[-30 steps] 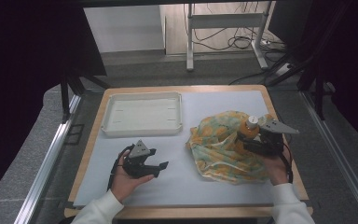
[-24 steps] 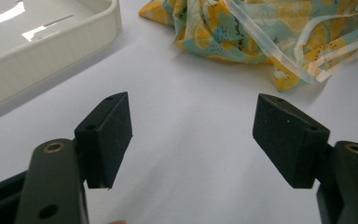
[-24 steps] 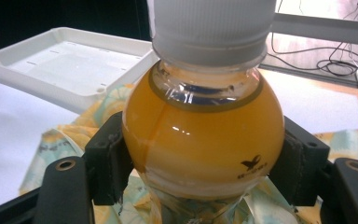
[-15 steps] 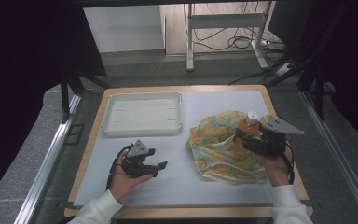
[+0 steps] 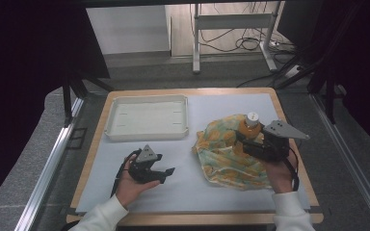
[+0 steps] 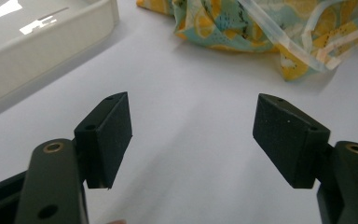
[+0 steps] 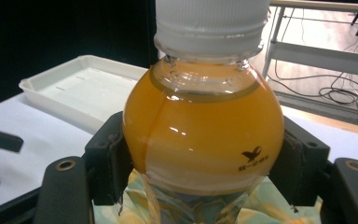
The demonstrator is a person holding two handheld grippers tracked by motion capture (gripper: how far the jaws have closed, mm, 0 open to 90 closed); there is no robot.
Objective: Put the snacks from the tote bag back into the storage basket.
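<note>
Right gripper [image 5: 244, 139] has the bottle [image 5: 250, 126] clamped, pads pressed to both sides of its round orange belly, white cap up, jaws spread wide around it. The bottle stands upright over the flowered bag [image 5: 224, 154], to the right of the white tray [image 5: 147, 118]. Left gripper [image 5: 166, 174], in front of the tray, gapes wide with only the bare white mat [image 5: 188, 187] between its jaws.

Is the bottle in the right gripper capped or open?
Capped. A white cap sits on the neck of the bottle of orange liquid, held between the pads of the right gripper.
</note>
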